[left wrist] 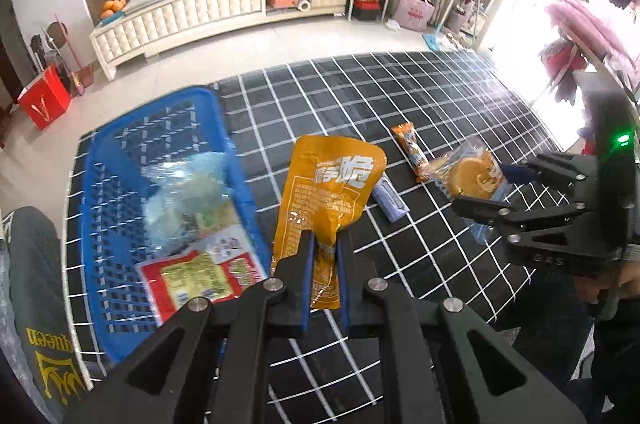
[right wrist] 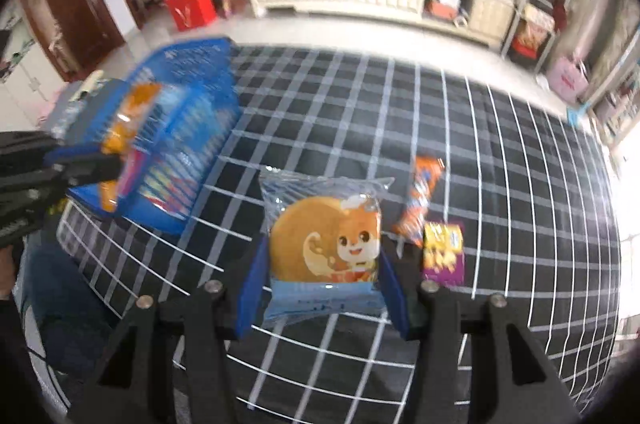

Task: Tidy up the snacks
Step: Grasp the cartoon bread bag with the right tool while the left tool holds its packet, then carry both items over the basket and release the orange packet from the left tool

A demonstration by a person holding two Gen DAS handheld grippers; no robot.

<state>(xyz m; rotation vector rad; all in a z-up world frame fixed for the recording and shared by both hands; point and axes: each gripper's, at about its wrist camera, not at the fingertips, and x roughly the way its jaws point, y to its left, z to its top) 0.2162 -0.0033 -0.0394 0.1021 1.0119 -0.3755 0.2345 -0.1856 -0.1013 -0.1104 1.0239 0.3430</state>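
The left gripper [left wrist: 325, 264] pinches the lower end of an orange snack pouch [left wrist: 326, 196] printed with large white Chinese characters, of which 脆 can be read; the smaller print below them is too fine to make out. The pouch is held above the black cloth with a white grid [left wrist: 360, 96], just right of the blue slatted plastic basket [left wrist: 120, 152]. In the basket lie a clear crinkled bag of pale contents [left wrist: 188, 192] and a red and yellow packet [left wrist: 192, 278] whose writing is blurred. The right gripper [right wrist: 320, 280] has its blue pads pressed against both sides of a clear and blue wrapper holding a round golden cake [right wrist: 324, 244], printed with a cartoon squirrel-like figure. To its right on the cloth lie an orange wrapped bar [right wrist: 420, 204] and a small purple and yellow packet [right wrist: 444, 254], their lettering unreadable.
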